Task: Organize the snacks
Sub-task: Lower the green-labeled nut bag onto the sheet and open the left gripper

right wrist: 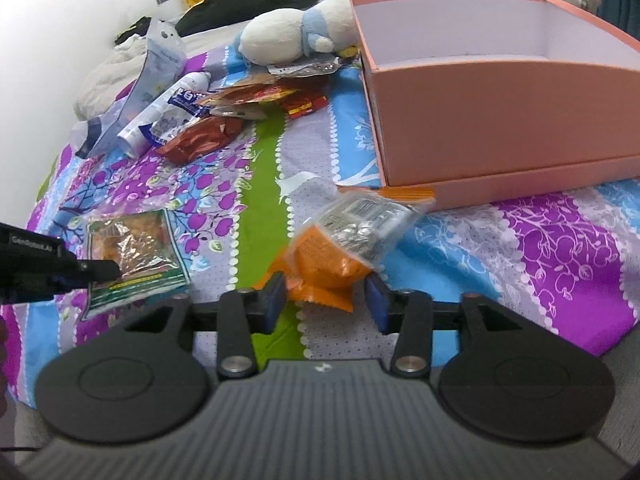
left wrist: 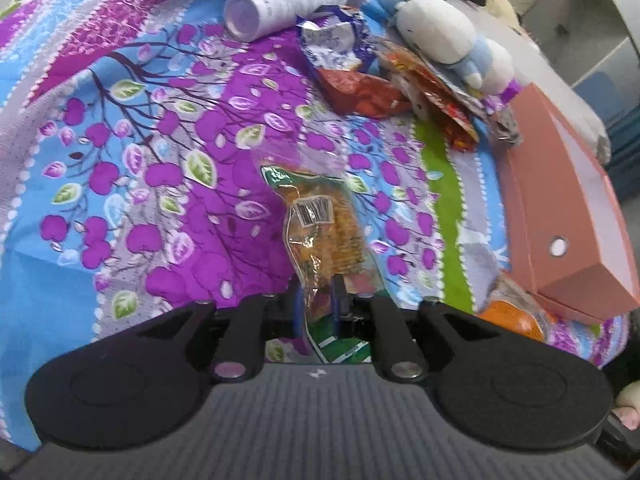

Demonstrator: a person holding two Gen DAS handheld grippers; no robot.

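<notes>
While the left tongs [left wrist: 318,300] are sitting narrowly parted around the near end of a clear biscuit packet [left wrist: 320,232] lying on the floral bedspread [left wrist: 160,160], the right tongs [right wrist: 326,300] are standing apart around an orange snack bag [right wrist: 340,248]. That bag is lying just beside the open pink box [right wrist: 500,120]

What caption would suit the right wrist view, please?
Right gripper open around an orange snack bag on a floral bedsheet, beside a pink box.
</notes>
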